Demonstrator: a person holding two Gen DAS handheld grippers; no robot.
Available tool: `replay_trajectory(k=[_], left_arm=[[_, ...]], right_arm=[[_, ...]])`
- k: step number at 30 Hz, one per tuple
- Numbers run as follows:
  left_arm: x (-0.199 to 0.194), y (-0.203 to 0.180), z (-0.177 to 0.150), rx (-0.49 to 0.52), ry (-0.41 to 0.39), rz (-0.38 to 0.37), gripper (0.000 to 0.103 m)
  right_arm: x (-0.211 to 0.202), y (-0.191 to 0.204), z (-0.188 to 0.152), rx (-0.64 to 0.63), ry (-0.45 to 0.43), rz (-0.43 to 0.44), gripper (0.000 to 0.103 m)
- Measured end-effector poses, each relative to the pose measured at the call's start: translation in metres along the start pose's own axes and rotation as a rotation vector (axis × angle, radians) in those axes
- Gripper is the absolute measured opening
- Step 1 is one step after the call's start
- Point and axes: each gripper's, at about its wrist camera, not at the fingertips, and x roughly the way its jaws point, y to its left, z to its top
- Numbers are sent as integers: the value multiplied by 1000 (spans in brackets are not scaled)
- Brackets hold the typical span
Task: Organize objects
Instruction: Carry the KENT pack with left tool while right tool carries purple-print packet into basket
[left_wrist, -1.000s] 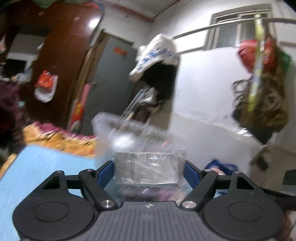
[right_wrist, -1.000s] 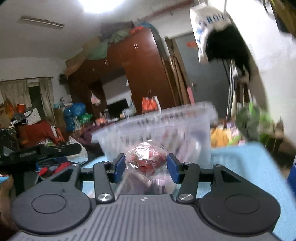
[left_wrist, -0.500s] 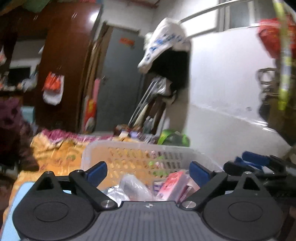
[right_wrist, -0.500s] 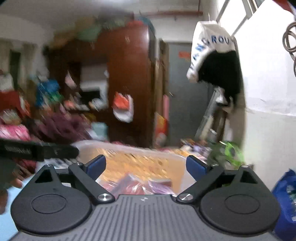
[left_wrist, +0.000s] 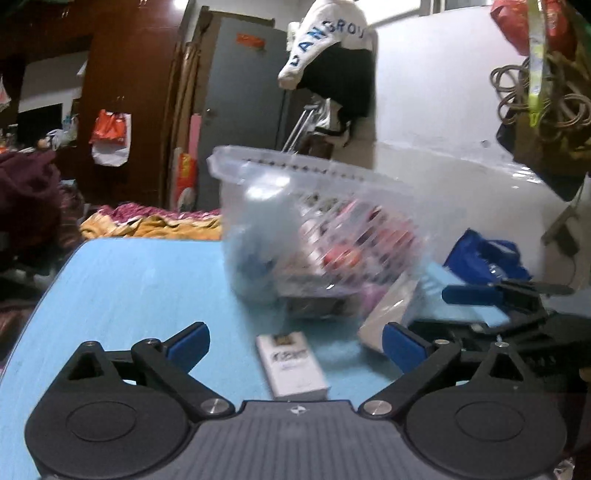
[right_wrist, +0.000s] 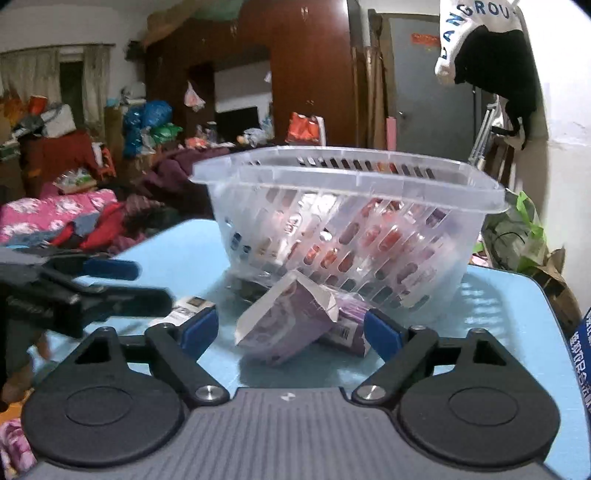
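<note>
A clear slotted basket (right_wrist: 351, 221) with several red and pink packets inside stands on the blue table (left_wrist: 140, 288). My left gripper (left_wrist: 295, 343) is open wide low over the table, and a white pack (left_wrist: 291, 365) lies flat between its fingers, untouched. My right gripper (right_wrist: 291, 328) hovers in front of the basket with its jaws closing. A purple box (right_wrist: 284, 325) leans between them against a second purple box (right_wrist: 347, 328), and the pads do not press on it. The basket (left_wrist: 314, 221) is blurred in the left wrist view.
A blue finger (left_wrist: 472, 295) of the right gripper reaches in from the right. A blue finger (right_wrist: 110, 267) of the left gripper shows beside the white pack (right_wrist: 188, 306). Heaped clothes (right_wrist: 55, 221) lie beyond the table's left edge and a blue bag (left_wrist: 487, 258) to its right.
The left gripper let go of a clear packet and the right of a wrapped red item over the basket. Both have since dropped from above the basket to the table in front of it.
</note>
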Motion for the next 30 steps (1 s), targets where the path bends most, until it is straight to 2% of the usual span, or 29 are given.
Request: replay_trajectory(k=[4, 5, 6, 11, 16, 21, 23, 24, 25, 27, 30], left_arm=[[2, 5, -10, -8, 33, -10, 101], [4, 4, -10, -2, 43, -10, 101], [6, 4, -10, 0, 56, -10, 100], [15, -6, -11, 25, 91, 13, 100], [18, -12, -11, 39, 109, 29, 99], [25, -33, -11, 122, 136, 33, 95], [27, -39, -12, 141, 141, 46, 90], [29, -41, -12, 147, 148, 59, 81], [30, -42, -12, 152, 154, 76, 65], [31, -45, -12, 165, 147, 115, 43], [25, -36, -12, 133, 133, 56, 41]], right_arm=[[19, 2, -1, -5, 28, 43, 88], [22, 7, -2, -33, 34, 35, 86], [22, 11, -5, -53, 47, 34, 77], [13, 18, -8, -75, 41, 15, 73], [-6, 1, -16, 6, -20, 43, 72], [-27, -28, -25, 100, -107, 63, 72], [-30, -37, -26, 119, -126, 56, 72], [-30, -39, -26, 123, -133, 55, 73], [-29, -42, -28, 132, -135, 56, 73], [-29, -44, -30, 141, -139, 62, 73], [-32, -41, -31, 135, -168, 51, 73]])
